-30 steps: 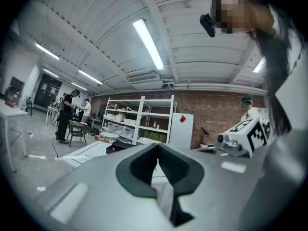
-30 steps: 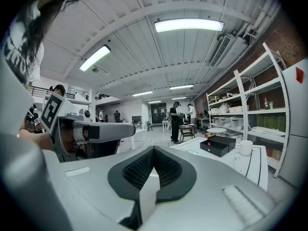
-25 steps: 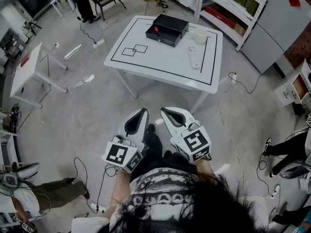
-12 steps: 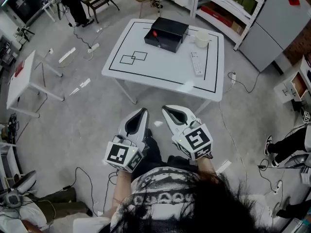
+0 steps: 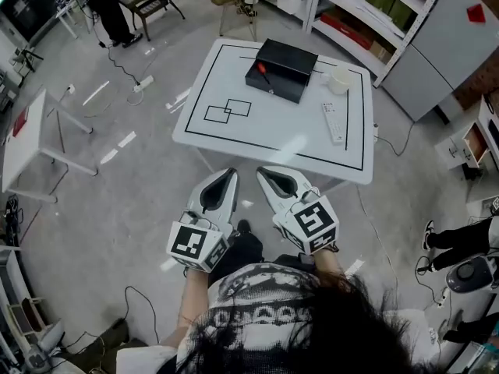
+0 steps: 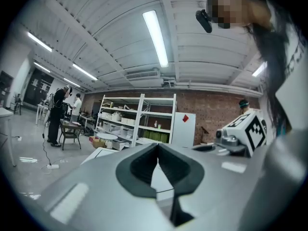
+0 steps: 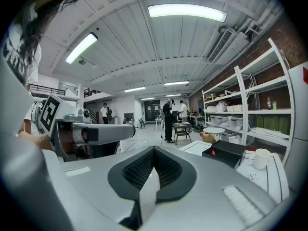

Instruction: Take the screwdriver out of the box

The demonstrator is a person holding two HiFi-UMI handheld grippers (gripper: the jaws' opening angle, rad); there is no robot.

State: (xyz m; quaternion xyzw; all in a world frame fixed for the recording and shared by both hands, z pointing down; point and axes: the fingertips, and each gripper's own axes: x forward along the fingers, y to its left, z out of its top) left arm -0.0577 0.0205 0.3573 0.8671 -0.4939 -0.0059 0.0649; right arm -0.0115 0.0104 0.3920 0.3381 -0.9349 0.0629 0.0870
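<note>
A black box [image 5: 282, 68] stands at the far side of a white table [image 5: 257, 135] marked with black lines. The red-handled screwdriver [image 5: 263, 69] lies at the box's left part; in the right gripper view I see the box [image 7: 232, 152] and the screwdriver's red handle [image 7: 213, 153]. My left gripper [image 5: 228, 176] and right gripper [image 5: 263, 171] are side by side over the floor, just short of the table's near edge. Both are shut with nothing between the jaws, left gripper [image 6: 157, 146] and right gripper [image 7: 154, 149] alike.
A white cup [image 5: 340, 80] and a remote [image 5: 333, 123] lie on the table's right part. A small white table [image 5: 31, 123] stands to the left, shelves [image 5: 366, 10] behind. Cables and a power strip [image 5: 144, 82] lie on the floor. People stand at far left [image 5: 101, 6].
The table and box have come nearer and slid lower in the head view as the person walks toward them. Both grippers stay shut, side by side.
</note>
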